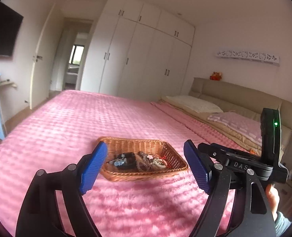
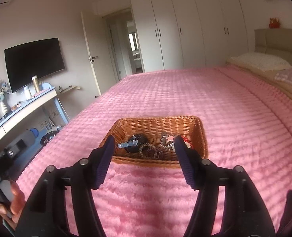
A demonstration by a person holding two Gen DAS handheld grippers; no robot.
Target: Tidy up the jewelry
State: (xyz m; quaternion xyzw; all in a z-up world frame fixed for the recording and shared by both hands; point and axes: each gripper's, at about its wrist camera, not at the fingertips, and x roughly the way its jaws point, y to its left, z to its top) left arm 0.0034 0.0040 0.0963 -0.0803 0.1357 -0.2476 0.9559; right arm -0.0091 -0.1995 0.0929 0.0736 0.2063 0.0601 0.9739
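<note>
A brown wicker basket [image 1: 171, 150] lies on the pink bedspread [image 1: 66, 130]. It holds a heap of jewelry [image 1: 140, 161]: a dark round piece, a silver clip, bracelets and a beaded string. In the right wrist view the basket [image 2: 155, 123] sits straight ahead with the jewelry [image 2: 146, 148] inside. My left gripper [image 1: 146, 167] is open and empty, just short of the basket. My right gripper [image 2: 144, 160] is open and empty, its fingertips at the basket's near rim. The right gripper's body [image 1: 245, 164] shows at the right of the left wrist view.
The bed has pillows [image 1: 195, 103] and a beige headboard [image 1: 235, 92] at the right. White wardrobes [image 1: 146, 59] line the far wall. A desk [image 2: 23, 106] with a vase and bottles and a wall TV [image 2: 34, 63] stand left of the bed.
</note>
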